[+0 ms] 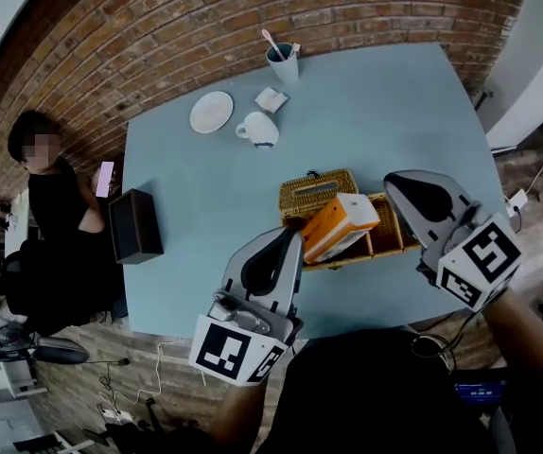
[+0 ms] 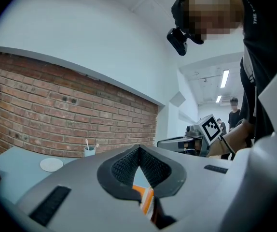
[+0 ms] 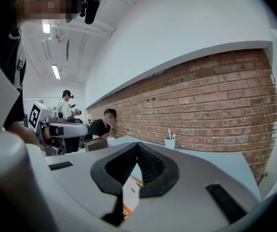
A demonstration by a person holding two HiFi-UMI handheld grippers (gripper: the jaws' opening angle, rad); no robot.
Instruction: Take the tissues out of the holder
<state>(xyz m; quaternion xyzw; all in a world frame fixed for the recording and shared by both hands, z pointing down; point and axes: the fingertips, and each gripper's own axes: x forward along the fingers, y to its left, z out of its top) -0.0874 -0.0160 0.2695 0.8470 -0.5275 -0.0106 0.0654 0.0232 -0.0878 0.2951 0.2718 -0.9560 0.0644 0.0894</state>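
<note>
Leaning orange tissue box point(image 1: 342, 223) in wicker holder point(image 1: 396, 245)

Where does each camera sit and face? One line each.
Head view: on the person's head, facing down at the pale blue table; left gripper, right gripper, forearms show.
Left gripper view: on the left gripper, facing the red brick wall; its shut jaws show.
Right gripper view: on the right gripper, same wall, shut jaws.
Shared: orange-and-white tissue pack.
</note>
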